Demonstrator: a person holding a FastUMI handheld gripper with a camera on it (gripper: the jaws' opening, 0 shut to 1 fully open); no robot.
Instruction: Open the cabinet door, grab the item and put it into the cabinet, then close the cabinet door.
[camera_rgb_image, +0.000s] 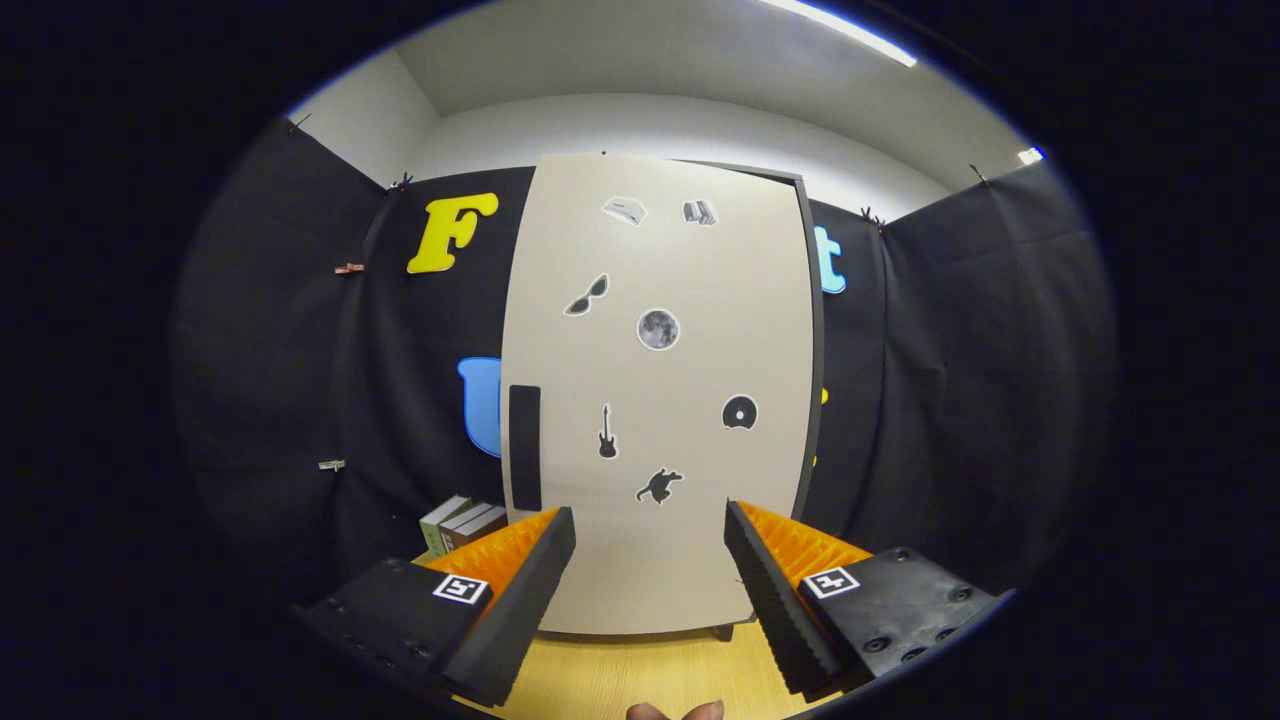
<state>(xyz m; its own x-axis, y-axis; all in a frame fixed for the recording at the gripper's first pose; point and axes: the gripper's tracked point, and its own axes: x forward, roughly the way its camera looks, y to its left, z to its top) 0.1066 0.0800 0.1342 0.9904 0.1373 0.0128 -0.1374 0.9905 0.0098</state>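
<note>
While my gripper (650, 560) hangs with its fingers spread and nothing between them, the cabinet door (660, 390) faces me closed, its dark handle (525, 447) beyond the left finger. Some books (462, 524) stand beside the cabinet, perhaps the item. A shut door fits either end of the job, so I can't tell which.

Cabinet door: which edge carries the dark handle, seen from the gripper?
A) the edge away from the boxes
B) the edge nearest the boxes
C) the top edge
B: the dark handle sits on the closed cabinet door just above the boxes, beyond the open gripper.
</note>
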